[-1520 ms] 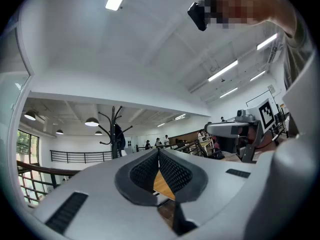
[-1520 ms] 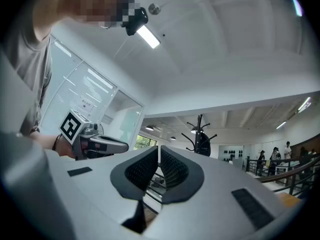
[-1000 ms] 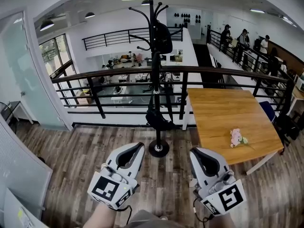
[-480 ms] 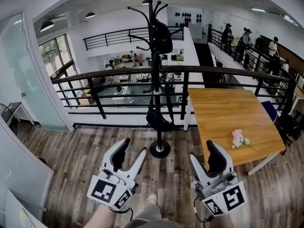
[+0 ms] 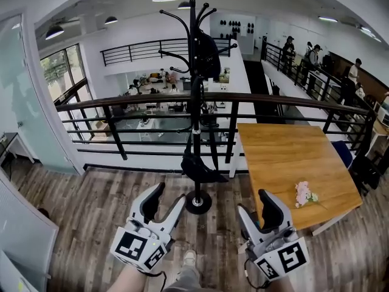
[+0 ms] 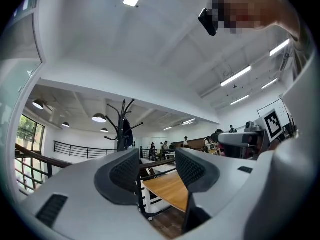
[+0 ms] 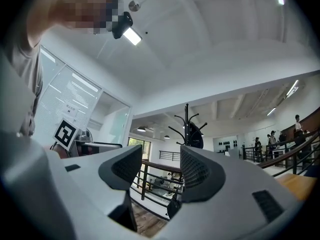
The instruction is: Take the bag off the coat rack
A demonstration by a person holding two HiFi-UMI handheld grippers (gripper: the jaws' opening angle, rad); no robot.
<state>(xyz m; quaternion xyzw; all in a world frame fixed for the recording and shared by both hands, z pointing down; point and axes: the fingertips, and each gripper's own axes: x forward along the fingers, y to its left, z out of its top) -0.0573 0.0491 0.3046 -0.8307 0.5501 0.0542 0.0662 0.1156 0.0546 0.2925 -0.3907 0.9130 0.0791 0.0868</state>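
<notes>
L gripper (image 5: 169, 194) & R gripper (image 5: 251, 201) are held low, side by side in front of the person, both aimed fwd at the coat rack (image 5: 193, 84) and well short of it. Both claws have just been opening & stand wide apart, w/ nothing btwn either pair of jaws. L gripper view shows only the far table edge and railing thru the gap; R gripper view shows only railing and the foot of the rack. The bag (image 5: 207, 52), dark, hangs high on the rack from an upper hook on its right side, untouched. Lower down a dark pouch shape (image 5: 197, 165) hangs against the pole w/ straps running up; can't tell if it's part of the same bag. The rack's round base (image 5: 197, 202) stands on the wood floor (image 5: 91, 205), just ahead of the grippers & btwn them in head view, w/ the black railing (image 5: 121, 100) right behind it. A wooden table (image 5: 285, 151) is to the right of the rack, its near corner just above the R gripper in head view. A small bunch of pink flowers (image 5: 302, 193) lies near its front edge. Several people (image 5: 290, 44) stand far off along the right walkway. A shoe (image 5: 189, 258) shows at the bottom btwn the two forearms.
</notes>
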